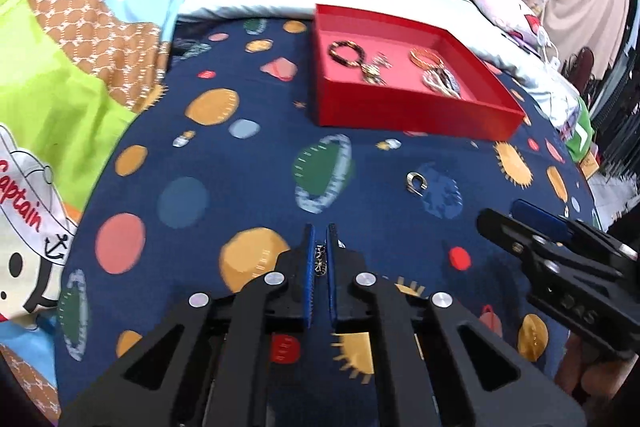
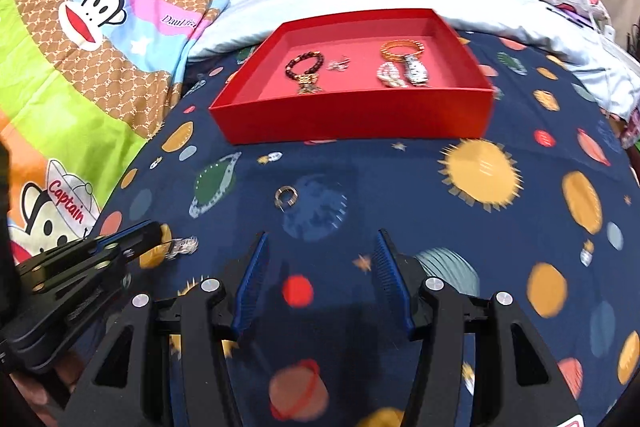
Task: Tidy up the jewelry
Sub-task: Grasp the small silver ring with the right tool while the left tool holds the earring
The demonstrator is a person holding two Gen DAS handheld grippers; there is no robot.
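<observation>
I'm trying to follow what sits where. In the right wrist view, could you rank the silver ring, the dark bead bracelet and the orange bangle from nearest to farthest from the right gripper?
1. Silver ring: on the space-print cloth, just ahead of the right gripper.
2. Dark bead bracelet: in the red tray, left part.
3. Orange bangle: in the tray, right part, farther back.

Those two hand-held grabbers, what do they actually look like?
Both look alike. The left gripper and right gripper are matte black plastic frames with triangular cut-outs and round silver pivot pins. Their fingers carry ridged blue pads. The right gripper's side bears faint raised lettering, too blurred to read.
</observation>
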